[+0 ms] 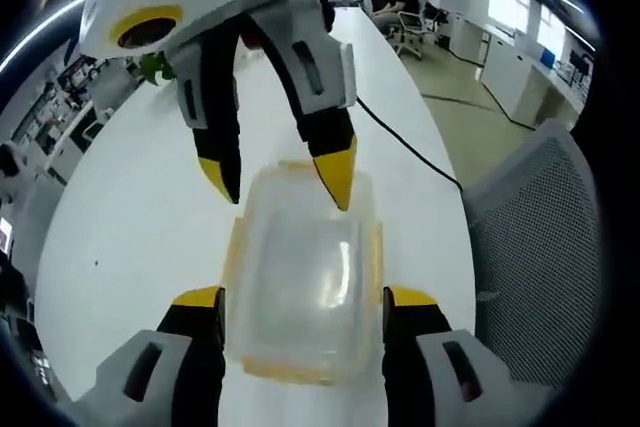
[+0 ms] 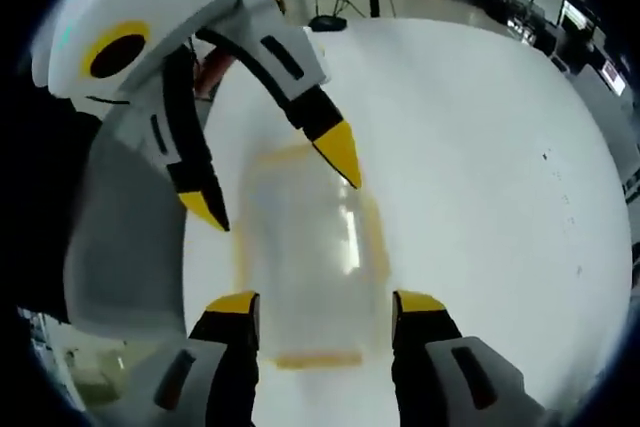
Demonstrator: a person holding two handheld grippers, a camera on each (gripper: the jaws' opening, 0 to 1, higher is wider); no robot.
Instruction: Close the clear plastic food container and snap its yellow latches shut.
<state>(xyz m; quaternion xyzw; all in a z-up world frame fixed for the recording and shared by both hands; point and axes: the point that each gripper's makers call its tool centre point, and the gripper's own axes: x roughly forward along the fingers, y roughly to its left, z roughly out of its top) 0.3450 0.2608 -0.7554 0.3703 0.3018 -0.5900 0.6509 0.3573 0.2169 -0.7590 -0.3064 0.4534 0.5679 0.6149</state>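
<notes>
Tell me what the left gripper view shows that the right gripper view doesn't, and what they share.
Left gripper view alone: a grey mesh office chair, a black cable running along the white table, and people seated at the far end. Right gripper view alone: a black stand base on the floor beyond the table. Both share the clear plastic food container with yellow latches, lying between open fingers, with the other gripper reaching in from above.
</notes>
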